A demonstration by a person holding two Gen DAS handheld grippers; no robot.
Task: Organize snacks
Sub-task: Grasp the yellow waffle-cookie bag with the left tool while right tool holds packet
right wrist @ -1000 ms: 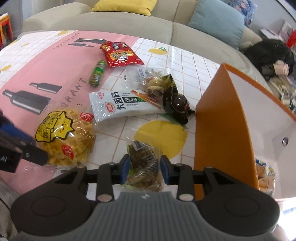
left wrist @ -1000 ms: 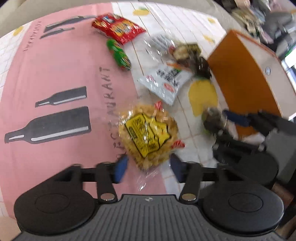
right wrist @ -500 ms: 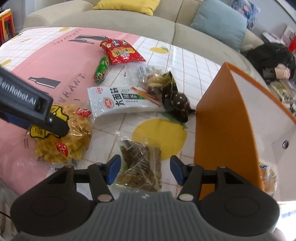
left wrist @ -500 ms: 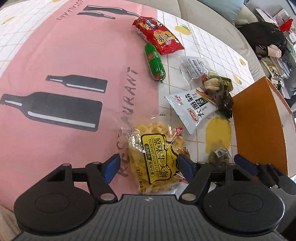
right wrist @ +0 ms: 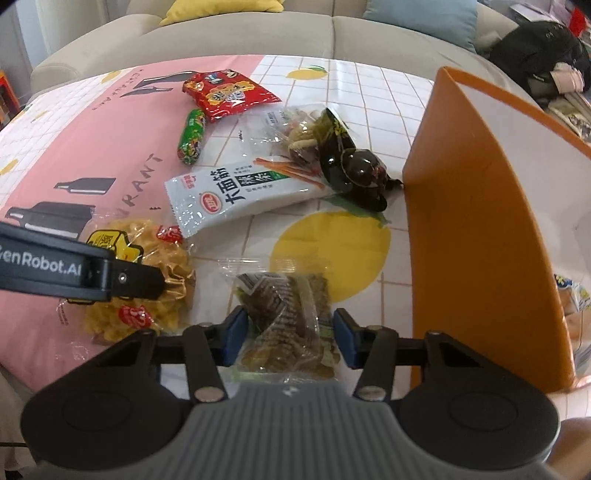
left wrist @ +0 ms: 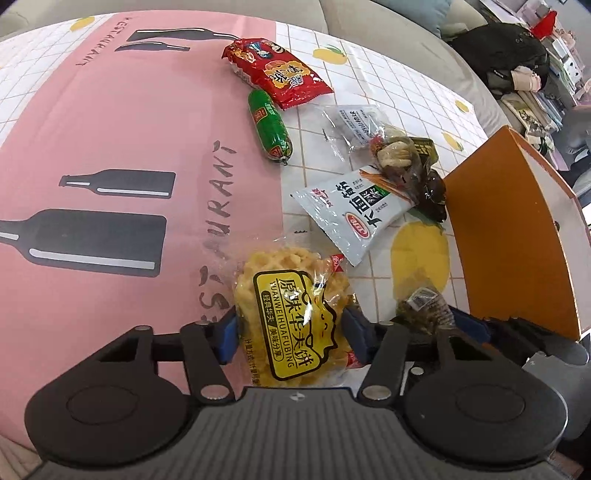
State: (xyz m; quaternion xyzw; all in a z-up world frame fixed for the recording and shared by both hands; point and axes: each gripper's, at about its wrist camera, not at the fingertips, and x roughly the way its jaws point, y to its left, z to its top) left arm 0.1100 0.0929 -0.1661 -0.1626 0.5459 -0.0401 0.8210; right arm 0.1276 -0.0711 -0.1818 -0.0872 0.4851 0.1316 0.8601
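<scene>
A yellow waffle-snack bag (left wrist: 291,317) lies on the pink cloth between the fingers of my left gripper (left wrist: 291,336), whose blue pads touch its sides. The bag also shows in the right wrist view (right wrist: 147,280). A clear packet of brown-green snack (right wrist: 291,325) lies between the open fingers of my right gripper (right wrist: 288,338), with gaps at both sides. An orange bin (right wrist: 472,206) stands at the right with a pale bag (right wrist: 572,314) inside.
Further back lie a white noodle-snack bag (right wrist: 236,195), a green sausage (right wrist: 192,136), a red packet (right wrist: 229,92), a clear mixed-snack bag (right wrist: 295,129) and a dark packet (right wrist: 358,173). A sofa (right wrist: 332,33) runs behind the table.
My left gripper has moved forward over the yellow bag and narrowed onto it. My right gripper, shut on the brown packet a second ago, has opened and stays around it.
</scene>
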